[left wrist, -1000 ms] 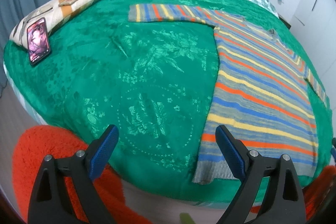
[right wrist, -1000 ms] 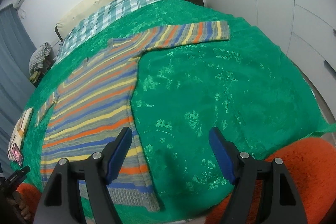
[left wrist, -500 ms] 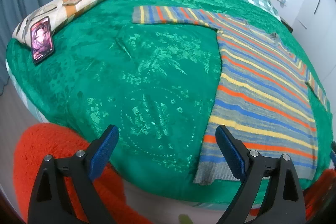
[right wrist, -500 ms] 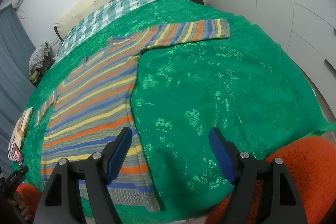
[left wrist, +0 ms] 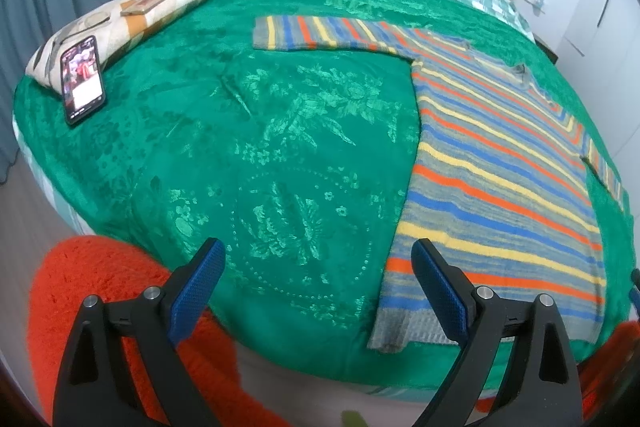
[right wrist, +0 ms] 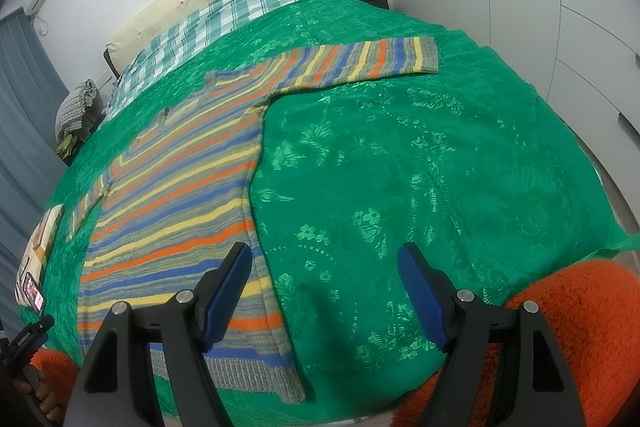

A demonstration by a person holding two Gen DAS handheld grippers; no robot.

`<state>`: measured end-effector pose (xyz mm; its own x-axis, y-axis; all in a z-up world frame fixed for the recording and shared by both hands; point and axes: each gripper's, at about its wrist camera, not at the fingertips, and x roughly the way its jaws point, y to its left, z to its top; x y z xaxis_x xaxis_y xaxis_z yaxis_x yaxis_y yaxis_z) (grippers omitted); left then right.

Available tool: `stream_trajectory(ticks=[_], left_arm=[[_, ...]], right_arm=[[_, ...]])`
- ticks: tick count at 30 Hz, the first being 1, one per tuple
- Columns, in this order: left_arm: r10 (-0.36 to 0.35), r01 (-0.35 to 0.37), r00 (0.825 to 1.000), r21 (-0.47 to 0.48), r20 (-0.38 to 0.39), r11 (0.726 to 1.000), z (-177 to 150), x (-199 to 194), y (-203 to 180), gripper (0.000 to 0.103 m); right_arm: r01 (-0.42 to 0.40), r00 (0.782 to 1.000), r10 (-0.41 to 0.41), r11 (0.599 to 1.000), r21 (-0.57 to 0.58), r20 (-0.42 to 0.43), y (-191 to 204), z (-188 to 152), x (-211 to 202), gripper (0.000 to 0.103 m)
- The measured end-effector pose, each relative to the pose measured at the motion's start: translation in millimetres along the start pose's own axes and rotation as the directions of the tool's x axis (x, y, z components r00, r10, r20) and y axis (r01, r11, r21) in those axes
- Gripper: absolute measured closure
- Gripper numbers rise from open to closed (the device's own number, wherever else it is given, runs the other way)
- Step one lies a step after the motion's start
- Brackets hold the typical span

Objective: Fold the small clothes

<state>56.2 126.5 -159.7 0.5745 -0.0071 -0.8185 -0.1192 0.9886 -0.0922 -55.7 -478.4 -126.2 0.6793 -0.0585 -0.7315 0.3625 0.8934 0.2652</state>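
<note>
Green bedspread [left wrist: 248, 155], striped sweater [left wrist: 500, 187] flat

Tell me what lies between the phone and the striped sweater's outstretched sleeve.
Only bare green bedspread separates the phone from the striped sweater's sleeve cuff; the left wrist view shows this. The patterned pillow sits off that line.

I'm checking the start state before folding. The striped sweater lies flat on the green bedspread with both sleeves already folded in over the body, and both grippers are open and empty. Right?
Not quite. The striped sweater lies flat on the green bedspread, but its sleeves are spread straight out, not folded in; the right wrist view shows one sleeve fully extended. The left gripper and right gripper are indeed open and empty.
</note>
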Motion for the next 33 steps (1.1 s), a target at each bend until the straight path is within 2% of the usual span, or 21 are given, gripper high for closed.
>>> stream_trajectory(ticks=[33], left_arm=[[0.012, -0.012, 1.000, -0.033, -0.005, 0.999, -0.9, -2.0, 4.2, 0.007]], right_arm=[[-0.001, 1.000, 0.001, 1.000, 0.000, -0.001, 0.0, -0.4, 0.0, 0.028]])
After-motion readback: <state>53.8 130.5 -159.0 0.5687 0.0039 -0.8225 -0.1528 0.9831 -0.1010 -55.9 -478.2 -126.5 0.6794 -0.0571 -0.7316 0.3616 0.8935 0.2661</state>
